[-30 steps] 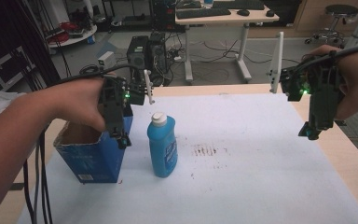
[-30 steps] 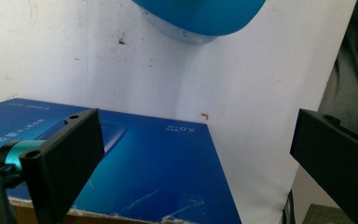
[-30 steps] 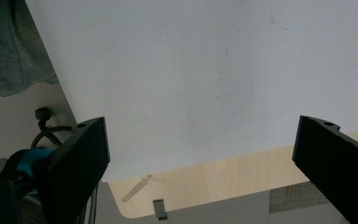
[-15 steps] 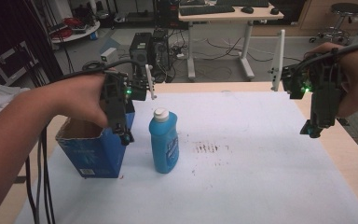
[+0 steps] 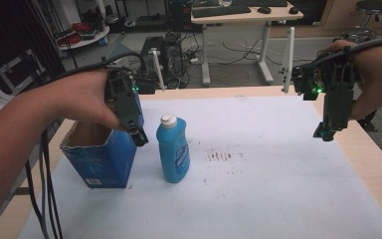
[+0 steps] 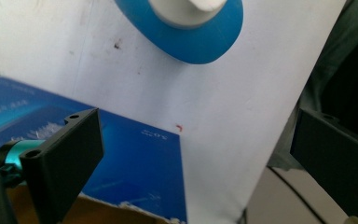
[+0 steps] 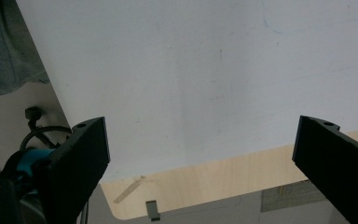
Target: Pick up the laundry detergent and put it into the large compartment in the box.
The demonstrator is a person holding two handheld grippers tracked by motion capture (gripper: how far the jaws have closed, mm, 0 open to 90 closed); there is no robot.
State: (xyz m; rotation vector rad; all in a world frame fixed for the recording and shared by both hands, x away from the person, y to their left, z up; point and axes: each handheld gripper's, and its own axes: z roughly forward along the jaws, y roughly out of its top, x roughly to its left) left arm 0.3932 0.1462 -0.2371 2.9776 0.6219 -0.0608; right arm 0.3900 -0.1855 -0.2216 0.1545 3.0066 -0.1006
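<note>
A blue bottle (image 5: 173,152) with a white cap stands upright on the white sheet (image 5: 258,169), left of the middle. An open blue cardboard box (image 5: 102,154) sits just to its left. My left gripper (image 5: 138,133) hangs over the box's right edge, close beside the bottle, jaws wide apart and empty. From that gripper's view I look down on the bottle top (image 6: 191,23) and the box side (image 6: 135,163). My right gripper (image 5: 326,132) hovers above the table's right edge, open, with nothing between its jaws; below it lie the sheet (image 7: 205,84) and the wooden table edge (image 7: 214,182).
A smudge of dark marks (image 5: 224,157) stains the sheet right of the bottle. Behind the table stand a desk (image 5: 238,30), a computer tower (image 5: 159,55) and cables on the floor. A stool (image 5: 373,12) is at the back right.
My left gripper has shifted slightly right and down, closer to the bottle. The right gripper has barely moved. Both stay open.
</note>
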